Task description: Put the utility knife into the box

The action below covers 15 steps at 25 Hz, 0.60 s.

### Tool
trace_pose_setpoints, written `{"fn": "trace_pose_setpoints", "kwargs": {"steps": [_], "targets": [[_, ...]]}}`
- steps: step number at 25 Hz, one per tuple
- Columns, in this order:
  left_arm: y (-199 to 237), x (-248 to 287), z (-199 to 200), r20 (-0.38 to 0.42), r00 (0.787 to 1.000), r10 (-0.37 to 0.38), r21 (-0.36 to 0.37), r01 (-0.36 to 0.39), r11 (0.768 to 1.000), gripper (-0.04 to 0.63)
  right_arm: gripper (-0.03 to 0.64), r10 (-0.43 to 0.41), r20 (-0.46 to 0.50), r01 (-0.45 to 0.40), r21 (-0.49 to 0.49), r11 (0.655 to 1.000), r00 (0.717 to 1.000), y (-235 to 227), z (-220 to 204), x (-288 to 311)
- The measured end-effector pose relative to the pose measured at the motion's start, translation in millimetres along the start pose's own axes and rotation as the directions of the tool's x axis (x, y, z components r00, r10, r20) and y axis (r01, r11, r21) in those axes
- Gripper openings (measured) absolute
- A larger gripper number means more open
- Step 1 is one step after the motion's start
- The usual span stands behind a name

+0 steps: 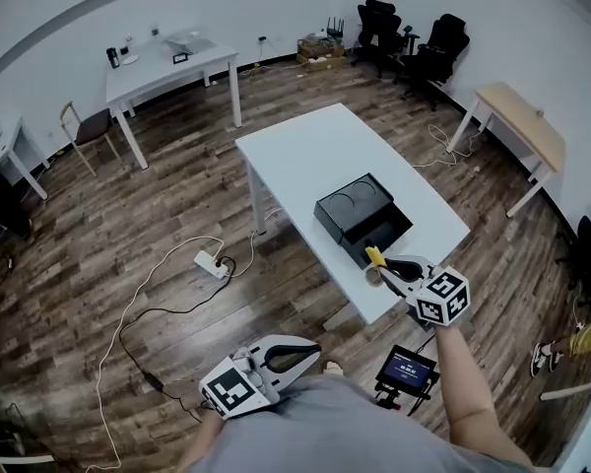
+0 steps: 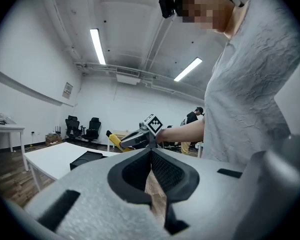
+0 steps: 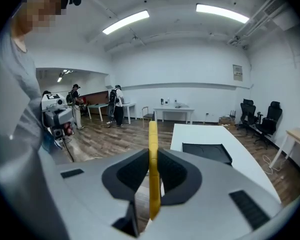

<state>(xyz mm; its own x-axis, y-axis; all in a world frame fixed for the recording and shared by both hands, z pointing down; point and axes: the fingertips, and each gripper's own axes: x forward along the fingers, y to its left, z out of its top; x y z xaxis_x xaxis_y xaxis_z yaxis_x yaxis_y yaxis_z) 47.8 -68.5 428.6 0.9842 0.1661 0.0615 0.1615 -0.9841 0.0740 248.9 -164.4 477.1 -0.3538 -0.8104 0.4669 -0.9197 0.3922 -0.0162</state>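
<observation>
A yellow utility knife (image 1: 374, 256) is clamped in my right gripper (image 1: 383, 267) and sticks out past the jaws, just above the near edge of the white table (image 1: 315, 146). The black box (image 1: 362, 217) lies open on the table right beyond the knife, with its lid beside the tray. In the right gripper view the knife (image 3: 153, 164) stands edge-on between the pads, and the box (image 3: 206, 152) is ahead to the right. My left gripper (image 1: 309, 349) hangs low near my body, away from the table. Its jaws (image 2: 151, 152) are shut on nothing.
A power strip (image 1: 210, 262) with trailing cables lies on the wooden floor left of the table. A tablet on a stand (image 1: 406, 370) sits near my right arm. Other desks (image 1: 167, 62) and office chairs (image 1: 414, 42) line the walls. People stand far off (image 3: 114, 106).
</observation>
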Motion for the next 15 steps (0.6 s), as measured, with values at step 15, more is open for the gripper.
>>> {"fn": "trace_pose_setpoints", "kwargs": {"steps": [15], "targets": [[22.7,-4.3,-6.4,-0.022,0.995,0.096,-0.022,-0.097,0.995,0.017,0.069,0.03,-0.199,-0.045,-0.073,0.996,0.98,-54.0,-36.6,38.9]]}}
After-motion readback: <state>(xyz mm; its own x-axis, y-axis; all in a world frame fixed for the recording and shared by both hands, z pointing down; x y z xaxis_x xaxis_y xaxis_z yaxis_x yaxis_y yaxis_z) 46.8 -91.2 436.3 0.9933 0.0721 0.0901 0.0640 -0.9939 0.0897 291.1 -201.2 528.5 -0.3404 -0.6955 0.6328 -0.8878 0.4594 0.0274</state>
